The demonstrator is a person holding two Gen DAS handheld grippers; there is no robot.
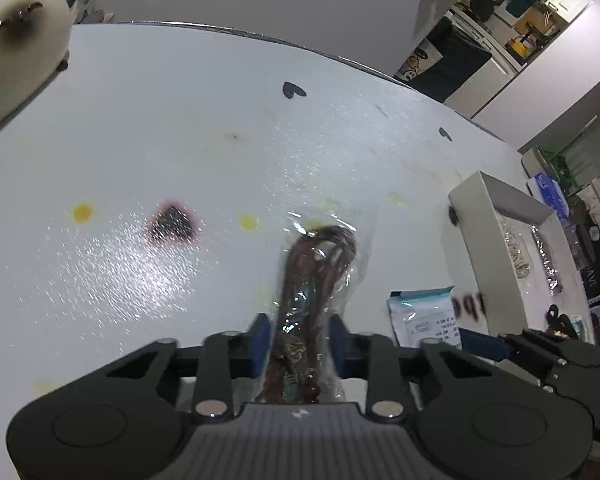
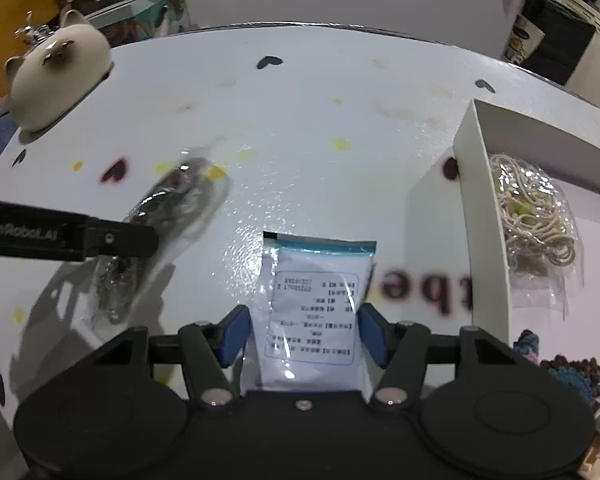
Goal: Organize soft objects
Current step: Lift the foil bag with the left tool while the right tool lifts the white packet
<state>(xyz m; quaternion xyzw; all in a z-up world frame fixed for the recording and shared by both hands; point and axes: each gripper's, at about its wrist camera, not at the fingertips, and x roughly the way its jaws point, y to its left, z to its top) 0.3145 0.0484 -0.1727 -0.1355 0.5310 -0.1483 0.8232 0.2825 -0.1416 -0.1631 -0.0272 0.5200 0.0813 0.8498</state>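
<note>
My left gripper (image 1: 300,340) is shut on a clear bag of brown cord (image 1: 314,272) and holds it above the white table (image 1: 180,120); the bag (image 2: 168,208) looks blurred in the right wrist view, under the left gripper's finger (image 2: 112,238). My right gripper (image 2: 304,336) is open, its blue pads on either side of a white labelled packet (image 2: 316,308) lying flat on the table. The packet also shows in the left wrist view (image 1: 424,320). A white box (image 2: 480,200) at the right holds a bag of cream cord (image 2: 532,216).
A cream cat-shaped figure (image 2: 56,76) stands at the table's far left, seen also in the left wrist view (image 1: 16,48). Dark knitted items (image 2: 572,372) lie at the near right by the box. The table has heart and dot prints. Room clutter lies beyond the far edge.
</note>
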